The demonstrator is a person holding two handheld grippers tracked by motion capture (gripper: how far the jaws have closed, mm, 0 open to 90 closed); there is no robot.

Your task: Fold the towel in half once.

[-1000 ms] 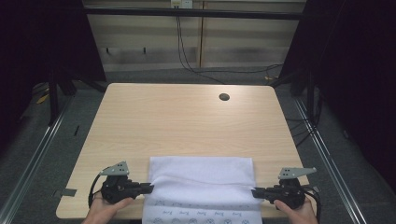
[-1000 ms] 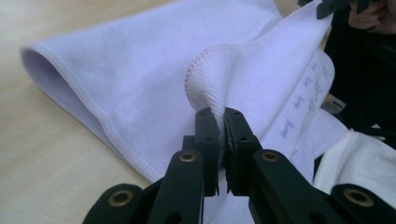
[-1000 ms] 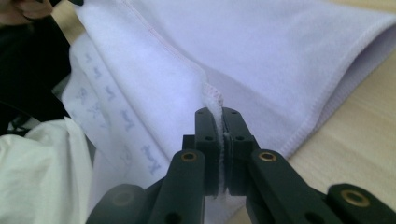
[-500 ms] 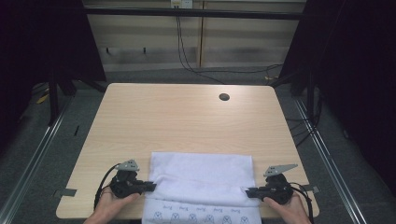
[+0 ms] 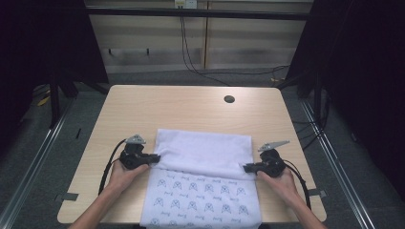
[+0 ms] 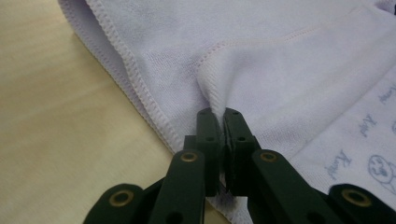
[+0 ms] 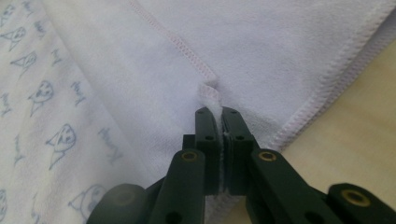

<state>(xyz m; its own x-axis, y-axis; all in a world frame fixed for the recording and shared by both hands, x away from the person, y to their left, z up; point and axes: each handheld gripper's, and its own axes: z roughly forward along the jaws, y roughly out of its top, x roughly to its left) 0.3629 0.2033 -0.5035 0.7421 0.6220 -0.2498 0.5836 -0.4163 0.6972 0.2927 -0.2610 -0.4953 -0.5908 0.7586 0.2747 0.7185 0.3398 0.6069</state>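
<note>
A white towel (image 5: 205,157) lies on the near half of the wooden table (image 5: 191,109), its near end hanging over the table's front edge. The far part is folded back over itself, showing a plain white side, while the part nearer the person carries a pattern of small blue drawings.

The left gripper (image 5: 154,158) sits at the towel's left edge, its jaws clamped tight on a pinch of the stitched hem — in the left gripper view (image 6: 218,122) the cloth bunches up between the two black jaws, with the folded layers spreading away beyond them. The person's left hand (image 5: 122,174) holds the tool from behind, cable looping off to the side.

The right gripper (image 5: 248,168) mirrors it at the towel's right edge, jaws likewise closed on the hem; in the right gripper view (image 7: 215,116) a small tuft of seam stands up between them. The right hand (image 5: 282,183) rests on the table near the front right corner.

A small dark round hole (image 5: 229,99) sits in the far part of the tabletop, well apart from the towel.
</note>
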